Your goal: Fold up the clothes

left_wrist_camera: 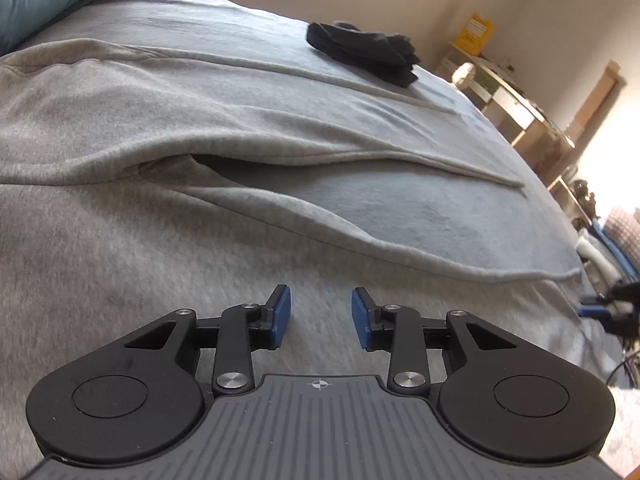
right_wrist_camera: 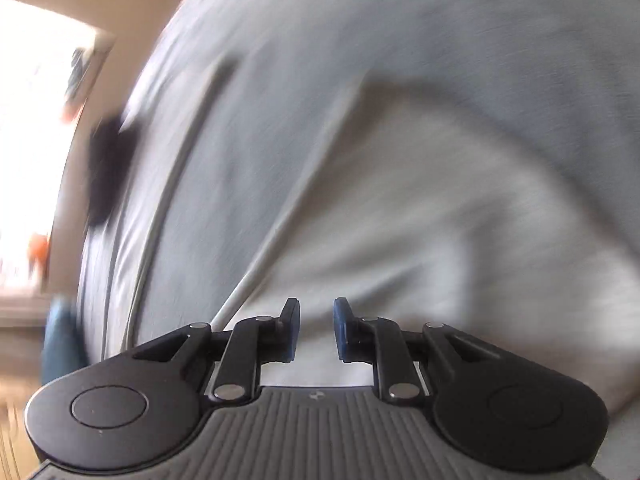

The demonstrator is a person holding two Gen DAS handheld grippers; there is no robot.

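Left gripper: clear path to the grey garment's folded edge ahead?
Probably yes. The left gripper is open and empty, and nothing lies between it and the grey garment's folded edge.

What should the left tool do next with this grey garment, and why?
Probably ease the left tool forward and down to the nearest raised edge of the grey garment, then close on it. Its jaws stand apart with only flat fabric beneath, gripping nothing, and that edge lifts off the layer below, offering something to pinch. The right view is too blurred to guide.
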